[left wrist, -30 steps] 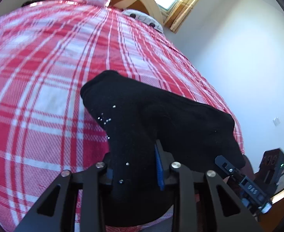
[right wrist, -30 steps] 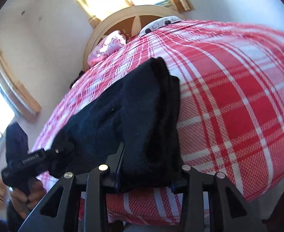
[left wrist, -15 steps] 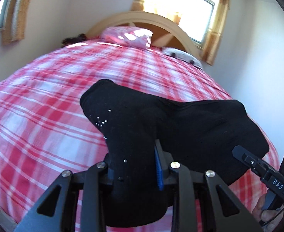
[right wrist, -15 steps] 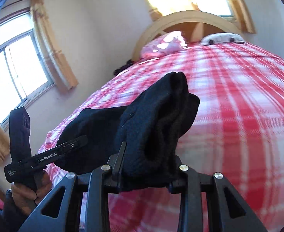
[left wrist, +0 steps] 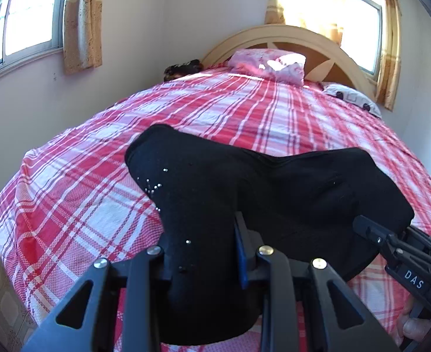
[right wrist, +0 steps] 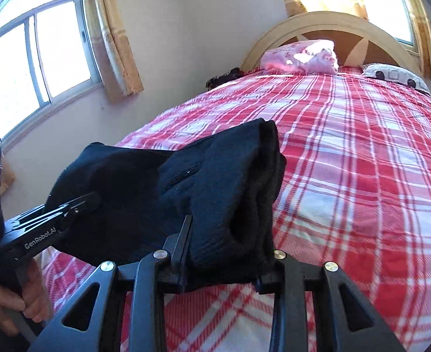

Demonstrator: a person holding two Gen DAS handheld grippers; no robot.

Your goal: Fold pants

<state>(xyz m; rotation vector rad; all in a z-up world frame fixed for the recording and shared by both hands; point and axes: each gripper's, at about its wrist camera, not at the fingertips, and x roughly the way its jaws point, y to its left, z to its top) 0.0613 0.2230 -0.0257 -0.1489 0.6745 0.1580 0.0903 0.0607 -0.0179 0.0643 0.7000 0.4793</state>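
Note:
The black pants [left wrist: 288,193] hang bunched between both grippers above the red plaid bed [left wrist: 83,193]. My left gripper [left wrist: 206,249] is shut on one thick end of the cloth, which has small shiny studs and droops below the fingers. My right gripper [right wrist: 230,252] is shut on the other end, a rolled dark fold [right wrist: 230,176] that fills the gap between its fingers. In the left wrist view the right gripper [left wrist: 391,243] shows at the lower right, a hand under it. In the right wrist view the left gripper [right wrist: 69,208] shows at the lower left, gripped by a hand [right wrist: 13,296].
A pink pillow [left wrist: 268,63] and a white spotted pillow [left wrist: 353,99] lie by the curved wooden headboard [left wrist: 303,33]. A dark bundle [left wrist: 183,69] sits at the bed's far left corner. Curtained windows [right wrist: 36,55] stand on the left wall and behind the headboard.
Both grippers have swung round with the pants in their hold, so the views now face the headboard and windows. The grips on the cloth look the same.

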